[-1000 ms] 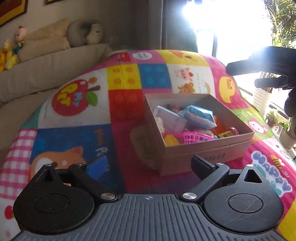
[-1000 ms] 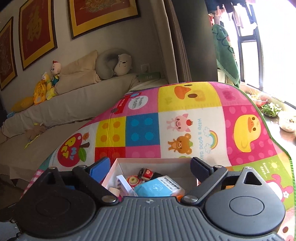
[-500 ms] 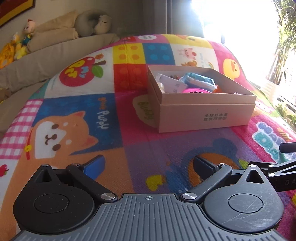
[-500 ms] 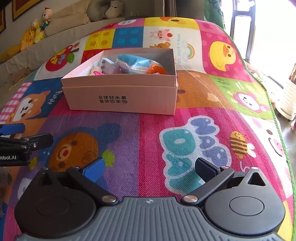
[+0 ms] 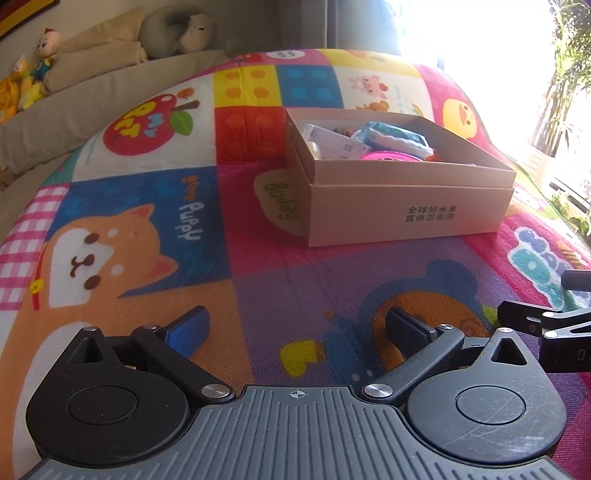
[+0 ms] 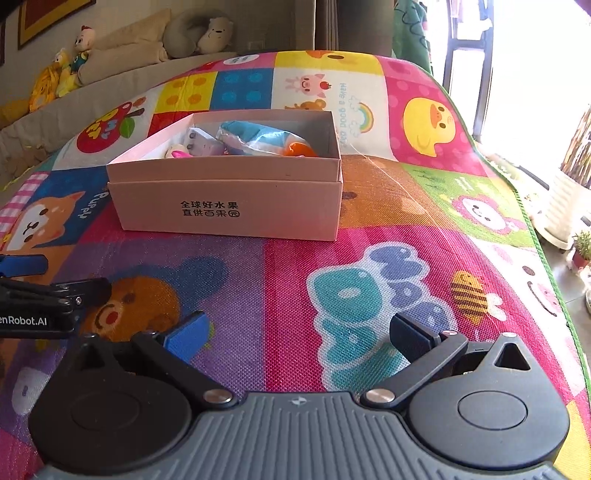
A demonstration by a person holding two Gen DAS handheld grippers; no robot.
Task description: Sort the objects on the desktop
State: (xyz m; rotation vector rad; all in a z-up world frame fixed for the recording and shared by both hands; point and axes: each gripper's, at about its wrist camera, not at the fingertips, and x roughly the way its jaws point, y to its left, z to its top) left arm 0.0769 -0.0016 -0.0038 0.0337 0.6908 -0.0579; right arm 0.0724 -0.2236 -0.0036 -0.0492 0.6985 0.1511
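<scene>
Play mat [image 5: 155,229] covers the whole surface, cartoon patchwork print. Sofa [image 6: 122,66] behind it carries plush toys [image 6: 55,77] and a neck pillow [image 6: 199,31]. Cardboard box [image 6: 229,201] sits open on the mat, mid-field in both views, printed side facing the cameras. Inside it: blue-white pack [image 6: 258,138], white carton [image 5: 332,142], pink basket [image 5: 391,157], orange item [image 6: 299,149]; the rest is too crowded to make out. Left gripper [image 5: 297,326] low over the mat, short of the box, fingers spread wide, nothing between them. Right gripper [image 6: 299,334] alongside, same height, also spread and empty. Each gripper's tip shows at the edge of the other's view.
</scene>
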